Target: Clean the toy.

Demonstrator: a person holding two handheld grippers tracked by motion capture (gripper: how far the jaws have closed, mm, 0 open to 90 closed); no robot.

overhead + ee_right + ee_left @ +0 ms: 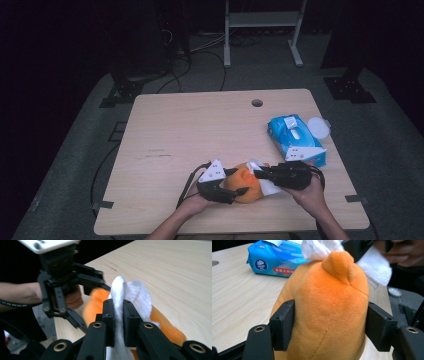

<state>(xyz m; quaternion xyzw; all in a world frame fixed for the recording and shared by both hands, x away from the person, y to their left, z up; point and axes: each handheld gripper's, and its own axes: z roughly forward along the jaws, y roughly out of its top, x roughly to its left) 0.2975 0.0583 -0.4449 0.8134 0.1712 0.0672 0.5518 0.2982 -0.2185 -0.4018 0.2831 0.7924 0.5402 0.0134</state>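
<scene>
Your left gripper point(329, 327) is clamped on the orange plush toy point(327, 310), one black pad pressed into each flank; the toy sits near the front edge of the table point(200, 130), a little right of its middle. Your right gripper point(118, 315) is pinched tight on a folded white wipe point(132, 293), and that wipe lies against the toy's top, by the small stitched nub, as the left gripper view shows.

Judged step: wiping the toy's surface while the other hand steadies it.

How to do it well:
- Keep the left grip firm but no tighter; the plush already bulges between the pads, and more squeeze only distorts the surface you are cleaning.
- Draw the wipe along the pile in short strokes, away from the left pads, so the two grippers do not collide.
- Keep the wipe's free fold leading, not the black jaw tips, on the fabric.
- Turn the toy with the left hand for fresh faces rather than reaching round it.

The blue wipes pack point(295, 140) lies at the right edge of the table, with a round white lid point(318, 126) just beside it, well apart from the work; keep your right elbow off it.
</scene>
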